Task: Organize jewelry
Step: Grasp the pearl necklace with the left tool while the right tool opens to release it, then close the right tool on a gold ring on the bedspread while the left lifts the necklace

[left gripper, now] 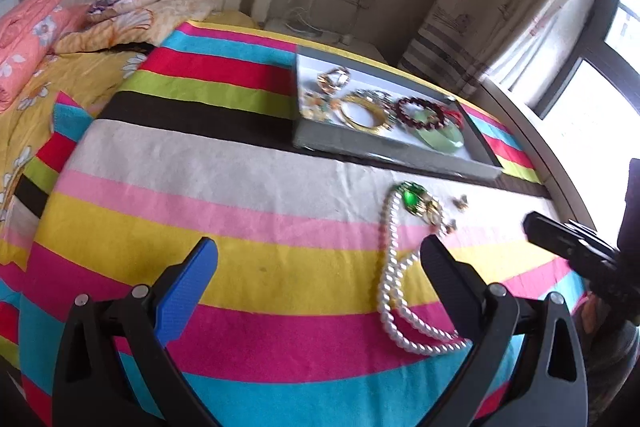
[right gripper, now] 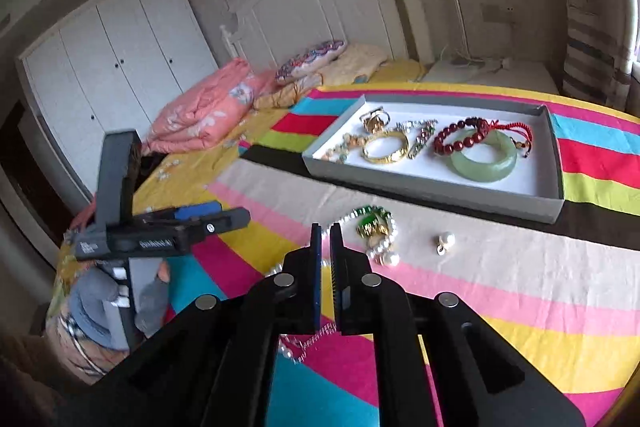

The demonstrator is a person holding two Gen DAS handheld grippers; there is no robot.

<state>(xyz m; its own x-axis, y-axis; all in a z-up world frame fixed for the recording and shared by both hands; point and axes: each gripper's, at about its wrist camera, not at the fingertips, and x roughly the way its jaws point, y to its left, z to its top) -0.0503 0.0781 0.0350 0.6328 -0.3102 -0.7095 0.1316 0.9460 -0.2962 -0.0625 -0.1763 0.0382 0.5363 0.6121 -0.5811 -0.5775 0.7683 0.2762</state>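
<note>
Already the grey tray (right gripper: 436, 193) on the striped bedspread (left gripper: 200, 187) holds a jade bangle (right gripper: 484, 157), a red bead bracelet (right gripper: 460, 133) and a gold bangle (right gripper: 386, 147). Just in front of the tray lie a pearl necklace (left gripper: 394, 291) with a green pendant (left gripper: 414, 197) and a loose pearl earring (right gripper: 445, 242). Left claw (left gripper: 320, 263) stands wide apart over the necklace — nothing between its fingers. Right claw (right gripper: 326, 231) is nearly together, gripping nothing visible.

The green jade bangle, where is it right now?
In the right wrist view the green jade bangle lies flat in the right half of the grey tray on the striped bedspread, overlapping the dark red bead bracelet.
</note>
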